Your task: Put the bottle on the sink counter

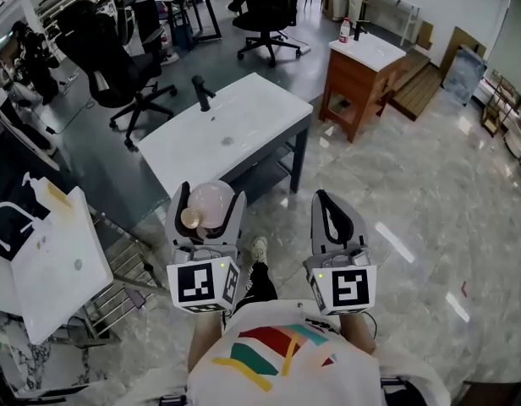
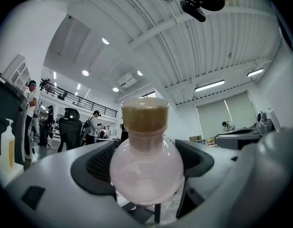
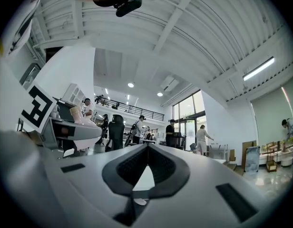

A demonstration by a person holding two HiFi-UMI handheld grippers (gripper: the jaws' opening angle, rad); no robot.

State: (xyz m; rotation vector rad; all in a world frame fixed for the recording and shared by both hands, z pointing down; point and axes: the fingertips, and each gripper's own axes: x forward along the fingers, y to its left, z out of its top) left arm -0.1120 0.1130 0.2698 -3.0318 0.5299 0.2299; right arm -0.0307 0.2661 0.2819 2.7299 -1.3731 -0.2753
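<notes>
A round, pale pink bottle point(image 1: 213, 201) with a cork-coloured cap point(image 1: 189, 218) sits between the fingers of my left gripper point(image 1: 206, 211), which is shut on it. In the left gripper view the bottle point(image 2: 145, 167) fills the gap between the dark pads, with its cap point(image 2: 145, 113) pointing up towards the ceiling. My right gripper point(image 1: 328, 208) is held beside it, shut and empty; its pads point(image 3: 171, 171) meet at the tips. Both grippers hover over the floor close to my chest. The white sink counter point(image 1: 244, 112) with a black faucet point(image 1: 203, 91) stands ahead.
A wooden vanity point(image 1: 355, 83) with a small bottle point(image 1: 345, 30) on it stands at the back right. Another white sink top point(image 1: 62, 260) on a metal rack is at the near left. Black office chairs point(image 1: 117, 66) stand behind the counter. Marble floor point(image 1: 430, 227) spreads to the right.
</notes>
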